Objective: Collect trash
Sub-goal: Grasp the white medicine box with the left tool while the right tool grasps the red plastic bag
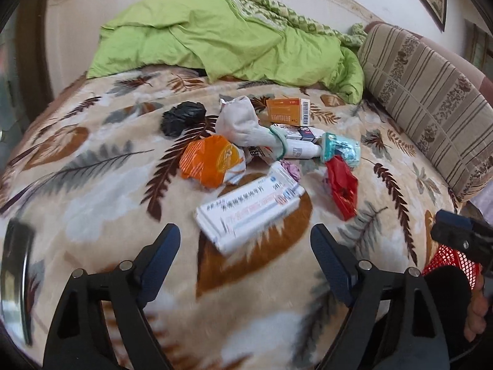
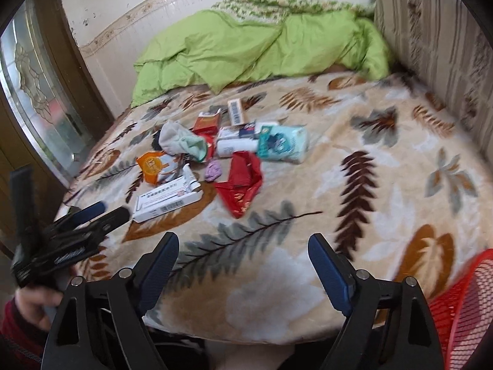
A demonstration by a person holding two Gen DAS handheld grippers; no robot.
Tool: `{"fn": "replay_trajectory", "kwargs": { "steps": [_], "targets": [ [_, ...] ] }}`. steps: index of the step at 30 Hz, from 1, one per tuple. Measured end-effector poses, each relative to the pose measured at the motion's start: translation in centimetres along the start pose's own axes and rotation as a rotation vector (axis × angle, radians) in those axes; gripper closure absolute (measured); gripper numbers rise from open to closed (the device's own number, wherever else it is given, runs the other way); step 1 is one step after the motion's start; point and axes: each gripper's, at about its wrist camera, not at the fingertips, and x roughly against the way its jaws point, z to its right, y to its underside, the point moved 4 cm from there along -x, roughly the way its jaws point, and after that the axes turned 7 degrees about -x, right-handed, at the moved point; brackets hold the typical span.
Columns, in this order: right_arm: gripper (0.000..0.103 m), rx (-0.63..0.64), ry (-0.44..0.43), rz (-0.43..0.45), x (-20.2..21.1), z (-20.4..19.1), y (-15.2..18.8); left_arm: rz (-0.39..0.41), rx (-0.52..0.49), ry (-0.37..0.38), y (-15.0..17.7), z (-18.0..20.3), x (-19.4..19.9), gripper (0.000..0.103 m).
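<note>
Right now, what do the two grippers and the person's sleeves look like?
Both the left gripper and the right gripper are matte black plastic frames with silver pivot pins and two tapering fingers faced with dark blue textured pads. No cables show. The sleeve behind the left hand is dark red knit; the other cuff looks black.

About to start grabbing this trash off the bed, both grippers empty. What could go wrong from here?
1. The white medicine box lies flat on the plush blanket; the left gripper may pinch fabric along with it.
2. A white sock lies among the wrappers; it may not be trash.
3. The red basket sits at the view's edge, so drops could miss.
</note>
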Motion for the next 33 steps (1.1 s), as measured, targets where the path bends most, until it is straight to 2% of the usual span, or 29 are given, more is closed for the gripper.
{"fn": "replay_trajectory", "kwargs": {
  "steps": [3, 8, 10, 12, 13, 15, 17, 20, 22, 25, 28, 33],
  "targets": [
    [0.019, -0.037, -0.039, -0.031, -1.5, 0.2, -0.6, -0.023, -0.01, 0.019, -0.8, -0.3, -2.4, 0.017],
    [0.027, -0.09, -0.08, -0.065, -4.0, 0.8, -2.1, -0.036, -0.018, 0.101, -1.1, -0.1, -5.4, 0.018],
    [0.03, -0.108, -0.082, -0.067, -5.2, 1.1, -3.0, -0.047, -0.01, 0.142, -0.7, 0.3, -5.7, 0.022],
    [0.032, -0.118, -0.071, -0.069, -6.5, 1.4, -3.9, -0.029, -0.051, 0.151, -0.5, 1.4, -5.4, 0.024],
    [0.033, -0.123, -0.066, -0.074, -7.2, 1.5, -4.2, -0.028, -0.063, 0.179, -0.4, 1.9, -5.2, 0.03],
    [0.038, -0.134, -0.074, -0.082, -8.5, 1.6, -4.8, -0.018, -0.067, 0.212, -0.1, 2.7, -4.9, 0.032],
    [0.042, -0.145, -0.071, -0.088, -9.9, 1.5, -5.4, -0.003, -0.077, 0.195, -0.1, 3.0, -4.8, 0.032],
    [0.057, -0.145, -0.089, -0.109, -11.4, 1.1, -5.5, 0.043, -0.088, 0.168, -0.5, 2.8, -4.4, 0.032],
    [0.068, -0.133, -0.1, -0.127, -12.5, 0.9, -5.1, 0.071, -0.096, 0.131, -1.0, 2.2, -4.4, 0.027],
    [0.075, -0.115, -0.114, -0.098, -12.4, 0.9, -5.2, 0.068, -0.1, 0.112, -1.4, 1.6, -5.3, 0.023],
    [0.075, -0.104, -0.116, -0.053, -11.5, 1.3, -5.6, 0.048, -0.075, 0.112, -1.7, 0.9, -6.5, 0.023],
    [0.076, -0.133, -0.137, -0.035, -10.9, 2.1, -5.8, 0.007, -0.055, 0.162, -1.6, 1.4, -8.0, 0.023]
  ]
}}
